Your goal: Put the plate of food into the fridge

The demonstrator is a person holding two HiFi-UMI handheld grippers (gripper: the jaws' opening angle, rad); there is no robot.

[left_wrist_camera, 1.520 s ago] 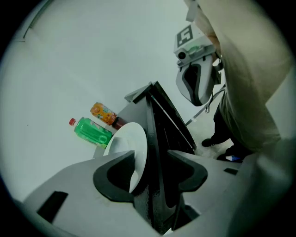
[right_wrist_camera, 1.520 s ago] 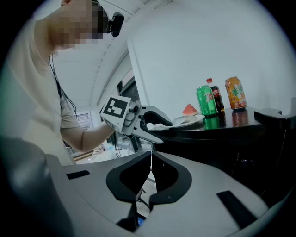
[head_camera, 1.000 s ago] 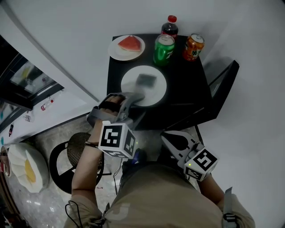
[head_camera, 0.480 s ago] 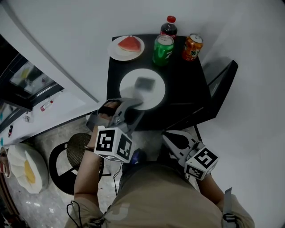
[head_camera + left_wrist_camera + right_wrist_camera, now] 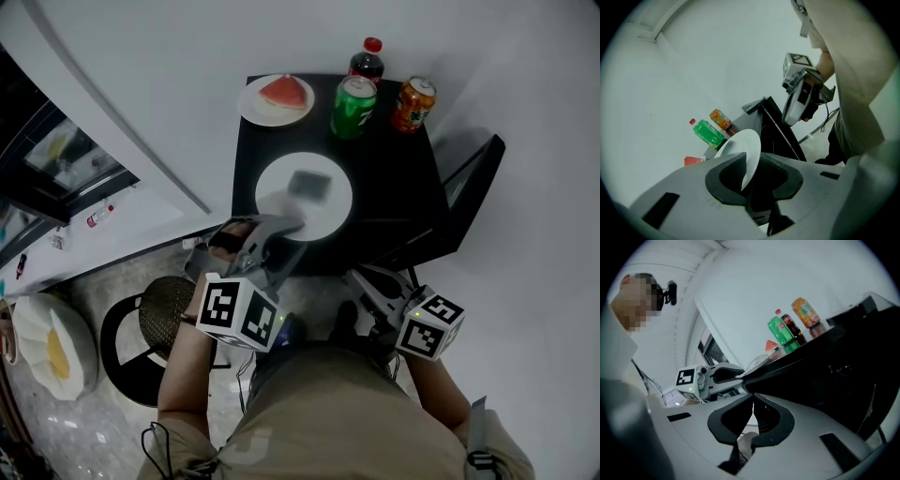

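The left claw (image 5: 286, 223) has just been closing and is now gripping the near rim of the white plate (image 5: 277, 187), which is lying on the black counter (image 5: 398, 178) and carrying grey food (image 5: 309, 185); the right claw (image 5: 364, 284) is hanging shut and empty near the counter's front edge; a green can (image 5: 352, 106), an orange can (image 5: 413, 103) and a watermelon plate (image 5: 277, 99) are standing at the far side

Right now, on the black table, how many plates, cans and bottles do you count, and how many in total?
Plates: 2, far plate and near plate
Cans: 2, green can and orange can
Bottles: 1, red-capped bottle
Total: 5
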